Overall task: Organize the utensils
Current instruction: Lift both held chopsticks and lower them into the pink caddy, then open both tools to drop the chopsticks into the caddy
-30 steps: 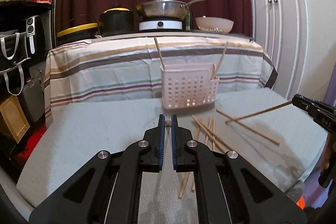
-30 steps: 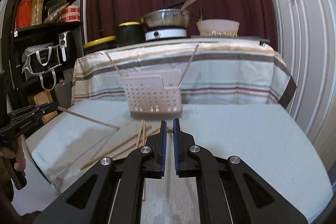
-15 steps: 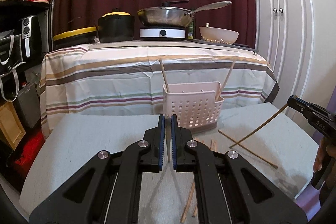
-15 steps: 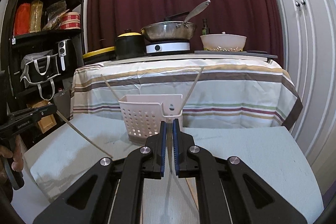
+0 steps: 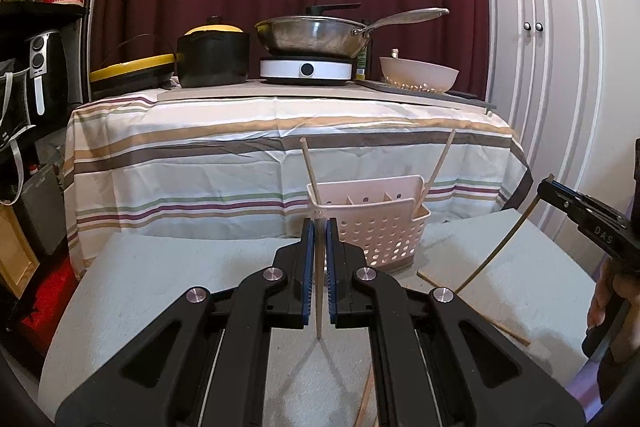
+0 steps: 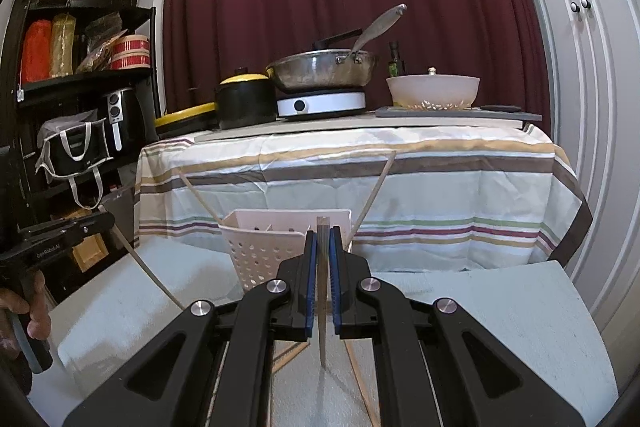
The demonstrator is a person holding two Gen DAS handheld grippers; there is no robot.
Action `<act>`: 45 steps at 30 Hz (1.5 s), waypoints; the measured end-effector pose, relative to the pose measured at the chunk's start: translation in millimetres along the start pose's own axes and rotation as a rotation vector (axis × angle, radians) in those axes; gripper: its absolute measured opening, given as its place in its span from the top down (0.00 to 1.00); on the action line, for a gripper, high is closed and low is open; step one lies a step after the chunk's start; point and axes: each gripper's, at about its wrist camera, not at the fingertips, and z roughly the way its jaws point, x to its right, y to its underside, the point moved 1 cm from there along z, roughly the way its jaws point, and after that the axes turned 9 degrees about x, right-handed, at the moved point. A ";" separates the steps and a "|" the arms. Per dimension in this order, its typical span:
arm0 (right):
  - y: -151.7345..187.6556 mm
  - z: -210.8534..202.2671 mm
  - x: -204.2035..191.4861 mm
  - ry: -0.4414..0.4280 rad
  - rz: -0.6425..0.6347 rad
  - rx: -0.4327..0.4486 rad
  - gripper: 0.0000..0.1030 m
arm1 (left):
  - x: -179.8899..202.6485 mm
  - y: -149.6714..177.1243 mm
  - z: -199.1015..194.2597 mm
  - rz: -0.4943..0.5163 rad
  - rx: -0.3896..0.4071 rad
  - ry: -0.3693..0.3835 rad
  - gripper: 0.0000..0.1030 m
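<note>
While each tool is clamped tight on a single chopstick, the step in hand looks like carrying both sticks to the pink basket [image 5: 376, 227], which stands on the bench [image 5: 160, 275] with two chopsticks already leaning inside. The left tool [image 5: 318, 259] pinches its chopstick [image 5: 318, 307] just in front of the basket, and the right tool [image 6: 322, 267] grips its chopstick [image 6: 322, 323] likewise. Next, each stick's lower end must clear the basket's rim before the grip is released; more chopsticks lie on the bench near the basket.
</note>
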 end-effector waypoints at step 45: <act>-34.7 153.0 28.2 -0.046 0.070 0.000 0.92 | 15.6 -70.4 142.2 0.016 0.029 0.056 0.80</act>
